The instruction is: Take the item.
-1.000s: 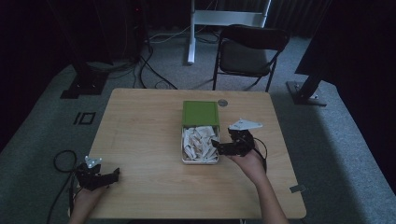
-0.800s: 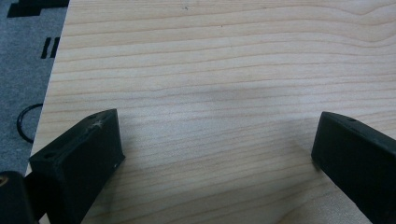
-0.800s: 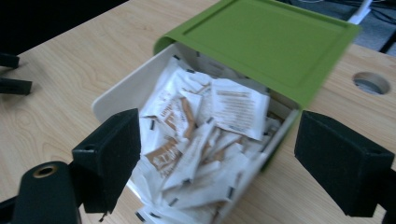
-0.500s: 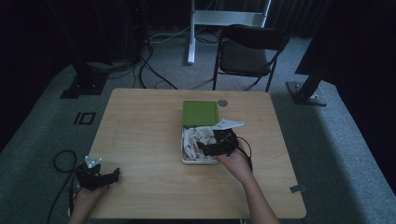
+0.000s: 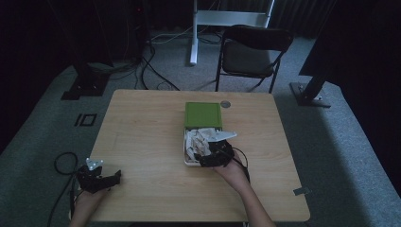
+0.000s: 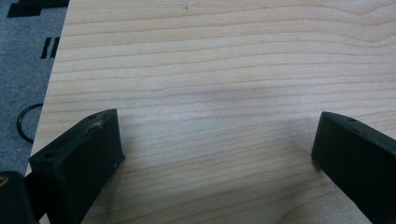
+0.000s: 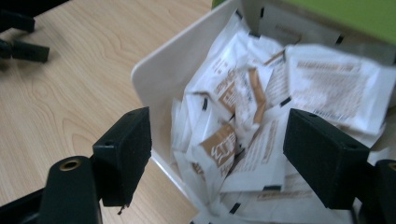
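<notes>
On the wooden tabletop (image 5: 142, 123) a shallow white tray (image 5: 187, 161) lies a little right of the middle, heaped with white and brown paper sachets (image 5: 197, 141); at its far end, touching it, sits a green lid (image 5: 203, 115), and just beyond that lid a small round dark disc (image 5: 225, 104) rests near the far edge. The right tongs (image 5: 204, 160) hang over the near end of the tray, held from the near side by the person's right hand (image 5: 231, 169), with a grey three-cornered plate on top. In the right gripper view these tongs (image 7: 217, 154) stand apart, one jaw outside the tray's white wall (image 7: 154, 84) over bare wood and the other over the heap, so that the tray's near corner and several sachets (image 7: 224, 140) lie between them; the jaws have just been closing a little, yet no pad presses on any sachet. The left tongs (image 5: 112, 178) rest at the near left corner of the tabletop, well apart from the tray, in the person's left hand (image 5: 85, 198). In the left gripper view these tongs (image 6: 215, 140) are spread wide over plain wood grain with nothing between them, and grey carpet (image 6: 23, 70) shows past the table edge.
</notes>
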Available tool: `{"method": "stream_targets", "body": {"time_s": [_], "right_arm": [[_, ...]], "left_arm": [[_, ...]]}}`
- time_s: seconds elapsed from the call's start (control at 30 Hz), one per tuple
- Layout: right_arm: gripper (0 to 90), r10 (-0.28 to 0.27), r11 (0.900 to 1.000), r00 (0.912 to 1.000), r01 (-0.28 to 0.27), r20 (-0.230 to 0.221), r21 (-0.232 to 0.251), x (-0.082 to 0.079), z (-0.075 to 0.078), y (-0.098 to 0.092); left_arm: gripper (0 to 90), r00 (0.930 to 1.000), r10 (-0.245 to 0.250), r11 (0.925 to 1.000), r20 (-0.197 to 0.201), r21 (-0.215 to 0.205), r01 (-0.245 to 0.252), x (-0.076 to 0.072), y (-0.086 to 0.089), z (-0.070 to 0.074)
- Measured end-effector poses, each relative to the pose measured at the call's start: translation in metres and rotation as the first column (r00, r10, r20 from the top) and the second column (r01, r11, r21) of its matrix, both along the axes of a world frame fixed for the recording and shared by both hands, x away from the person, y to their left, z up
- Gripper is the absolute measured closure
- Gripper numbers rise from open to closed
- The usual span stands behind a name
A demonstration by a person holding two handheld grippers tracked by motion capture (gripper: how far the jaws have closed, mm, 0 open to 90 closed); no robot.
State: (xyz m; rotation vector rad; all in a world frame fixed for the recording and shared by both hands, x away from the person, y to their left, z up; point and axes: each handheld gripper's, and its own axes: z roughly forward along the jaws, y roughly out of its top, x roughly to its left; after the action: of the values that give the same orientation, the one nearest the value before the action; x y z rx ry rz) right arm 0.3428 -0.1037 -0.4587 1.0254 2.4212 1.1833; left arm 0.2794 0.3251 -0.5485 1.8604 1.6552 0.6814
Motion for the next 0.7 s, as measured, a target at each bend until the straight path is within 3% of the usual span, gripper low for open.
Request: {"method": "stream_targets", "body": {"time_s": [0.3,0.5,0.7], "right_arm": [[41.0,-0.002,0.999,0.9999,0.001,-0.012,-0.032,-0.005,-0.014,0.004],[50.7,-0.019,0.999,0.9997,0.019,0.019,-0.051,-0.010,-0.018,0.006],[57.2,-0.015,0.998,0.9999,0.014,-0.002,-0.055,-0.010,-0.025,0.007]], "left_arm": [[2.6,1.0000,0.000,1.0000,0.000,0.000,0.000,0.000,0.000,0.000],[2.6,1.0000,0.000,1.0000,0.001,0.000,0.000,0.000,0.000,0.000],[2.6,1.0000,0.000,1.0000,0.002,0.000,0.000,0.000,0.000,0.000]]}}
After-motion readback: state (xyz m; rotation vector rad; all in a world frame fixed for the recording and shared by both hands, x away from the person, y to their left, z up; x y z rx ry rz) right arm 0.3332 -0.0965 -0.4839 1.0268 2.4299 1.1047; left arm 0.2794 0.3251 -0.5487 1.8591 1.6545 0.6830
